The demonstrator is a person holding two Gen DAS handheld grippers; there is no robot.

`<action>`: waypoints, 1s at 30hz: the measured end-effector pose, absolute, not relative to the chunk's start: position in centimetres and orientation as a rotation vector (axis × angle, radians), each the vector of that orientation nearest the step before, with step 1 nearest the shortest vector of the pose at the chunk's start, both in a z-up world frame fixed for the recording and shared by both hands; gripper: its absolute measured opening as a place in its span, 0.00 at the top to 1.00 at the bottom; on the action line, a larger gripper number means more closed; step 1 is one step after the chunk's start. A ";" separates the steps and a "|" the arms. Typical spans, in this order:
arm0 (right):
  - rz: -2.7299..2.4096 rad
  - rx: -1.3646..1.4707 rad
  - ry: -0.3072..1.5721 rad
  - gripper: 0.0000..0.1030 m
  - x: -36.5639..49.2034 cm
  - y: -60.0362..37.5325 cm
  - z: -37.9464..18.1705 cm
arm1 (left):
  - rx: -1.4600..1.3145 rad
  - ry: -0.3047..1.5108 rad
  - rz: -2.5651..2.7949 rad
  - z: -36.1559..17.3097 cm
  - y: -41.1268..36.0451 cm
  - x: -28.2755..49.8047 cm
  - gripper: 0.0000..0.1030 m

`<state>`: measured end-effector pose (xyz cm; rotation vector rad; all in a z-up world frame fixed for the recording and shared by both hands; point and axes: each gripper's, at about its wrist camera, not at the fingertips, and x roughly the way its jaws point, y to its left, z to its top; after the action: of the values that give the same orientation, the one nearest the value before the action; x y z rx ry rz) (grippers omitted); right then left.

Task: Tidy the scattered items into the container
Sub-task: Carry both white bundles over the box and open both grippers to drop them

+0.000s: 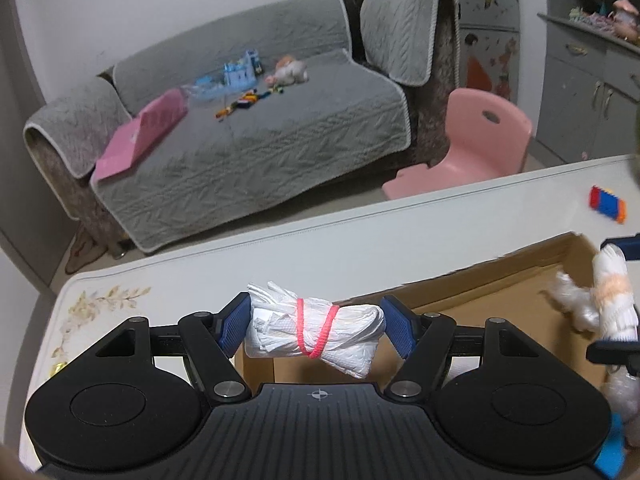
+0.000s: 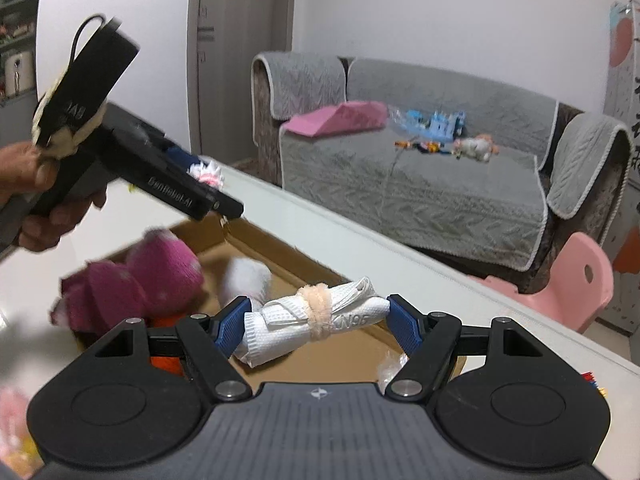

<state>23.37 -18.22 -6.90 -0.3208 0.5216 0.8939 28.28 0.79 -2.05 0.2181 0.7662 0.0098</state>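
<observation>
My left gripper (image 1: 316,330) is shut on a white bundle tied with a pink band (image 1: 316,334), held above the near left corner of the cardboard box (image 1: 460,280). My right gripper (image 2: 316,326) is shut on a white roll tied with a beige fuzzy band (image 2: 316,320), held over the box (image 2: 280,252). In the left wrist view that roll (image 1: 614,292) shows at the right edge, above the box. The left gripper (image 2: 204,184) with its bundle (image 2: 206,174) shows in the right wrist view. Inside the box lie magenta plush items (image 2: 160,276) and a white fluffy ball (image 2: 246,278).
The box stands on a white table (image 1: 280,248). A multicoloured block toy (image 1: 606,204) lies on the table beyond the box. A pink child's chair (image 1: 472,140) and a grey sofa (image 1: 260,140) with toys stand behind the table.
</observation>
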 end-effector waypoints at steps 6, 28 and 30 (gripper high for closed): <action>0.874 -0.339 0.561 0.32 24.6 -17.6 -8.1 | 0.208 0.808 0.011 -3.8 1.0 29.5 0.26; 0.855 -0.326 0.469 0.16 15.7 -22.9 -3.8 | 0.214 0.659 -0.044 1.6 0.7 13.7 0.00; 0.869 -0.325 0.452 0.14 12.8 -24.3 -4.2 | 0.204 0.648 -0.061 1.3 0.7 10.3 0.00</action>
<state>12.77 -24.28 -4.16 -0.3247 0.4518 0.8686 10.32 0.74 1.33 0.2035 0.6481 -0.0611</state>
